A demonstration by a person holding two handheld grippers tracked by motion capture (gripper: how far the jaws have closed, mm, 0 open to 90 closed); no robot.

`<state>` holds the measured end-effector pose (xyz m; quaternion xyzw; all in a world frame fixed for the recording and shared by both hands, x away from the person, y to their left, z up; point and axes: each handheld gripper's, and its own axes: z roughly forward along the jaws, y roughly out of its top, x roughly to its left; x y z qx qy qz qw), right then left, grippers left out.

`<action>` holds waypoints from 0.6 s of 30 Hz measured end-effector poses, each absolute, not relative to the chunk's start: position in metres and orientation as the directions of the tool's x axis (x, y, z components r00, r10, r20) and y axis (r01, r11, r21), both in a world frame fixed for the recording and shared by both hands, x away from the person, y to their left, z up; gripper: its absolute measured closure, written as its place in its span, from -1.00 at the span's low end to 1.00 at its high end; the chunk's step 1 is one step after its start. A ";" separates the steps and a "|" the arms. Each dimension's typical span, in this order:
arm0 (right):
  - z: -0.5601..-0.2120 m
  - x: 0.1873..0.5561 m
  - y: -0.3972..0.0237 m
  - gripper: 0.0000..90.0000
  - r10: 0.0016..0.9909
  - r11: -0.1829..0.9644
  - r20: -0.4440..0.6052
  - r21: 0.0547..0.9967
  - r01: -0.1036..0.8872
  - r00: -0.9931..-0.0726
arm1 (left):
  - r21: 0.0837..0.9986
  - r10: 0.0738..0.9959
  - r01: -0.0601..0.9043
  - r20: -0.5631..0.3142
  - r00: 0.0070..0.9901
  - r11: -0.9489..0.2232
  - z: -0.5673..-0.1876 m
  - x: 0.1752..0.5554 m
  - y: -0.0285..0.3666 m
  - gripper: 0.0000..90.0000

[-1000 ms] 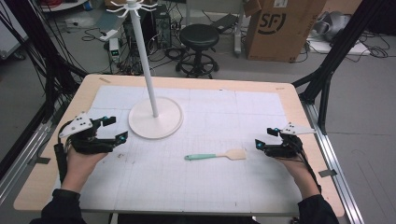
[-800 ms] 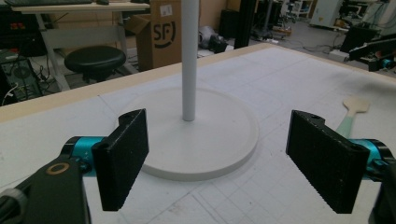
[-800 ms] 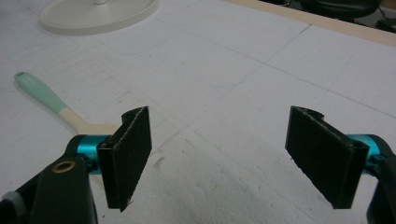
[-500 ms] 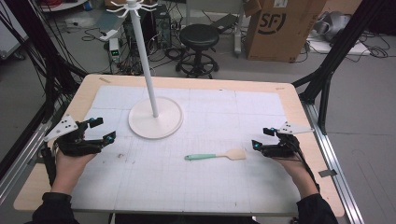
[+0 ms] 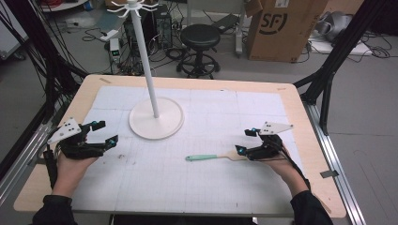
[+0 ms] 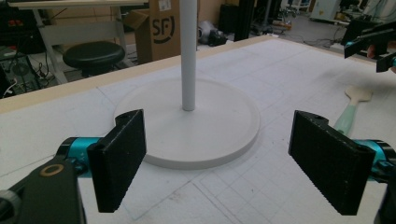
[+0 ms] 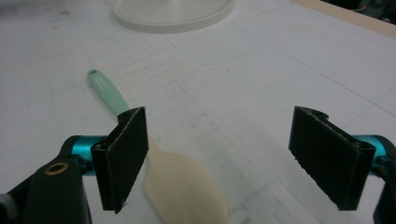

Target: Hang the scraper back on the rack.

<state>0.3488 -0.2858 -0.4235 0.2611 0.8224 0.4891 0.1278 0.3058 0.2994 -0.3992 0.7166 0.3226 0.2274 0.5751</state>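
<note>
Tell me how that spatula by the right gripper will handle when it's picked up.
The spatula lies flat and looks slim, so it is probably light. Its pale blade may flex a little, while the green handle looks stiffer and smooth, perhaps slippery. Being flat, it seems unlikely to roll.

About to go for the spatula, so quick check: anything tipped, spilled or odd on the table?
Nothing stands out. The spatula lies flat on the mat, the white stand is upright, and both the left gripper and right gripper are open and empty.

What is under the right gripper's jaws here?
The spatula lies flat on the white mat, its pale blade between the open right gripper jaws. The near blade edge is cut off.
</note>
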 end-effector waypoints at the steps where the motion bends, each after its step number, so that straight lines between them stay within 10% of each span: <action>1: -0.424 0.349 -0.281 -0.58 0.544 0.397 0.040 0.868 0.299 -0.838 | 0.970 0.724 0.201 -0.041 0.689 -0.135 -0.400 0.306 0.299 -0.56; 18: -0.443 0.349 -0.227 -0.15 0.371 0.576 0.030 0.776 0.256 -0.928 | 0.962 0.710 0.209 -0.021 0.703 -0.178 -0.403 0.306 0.291 -0.56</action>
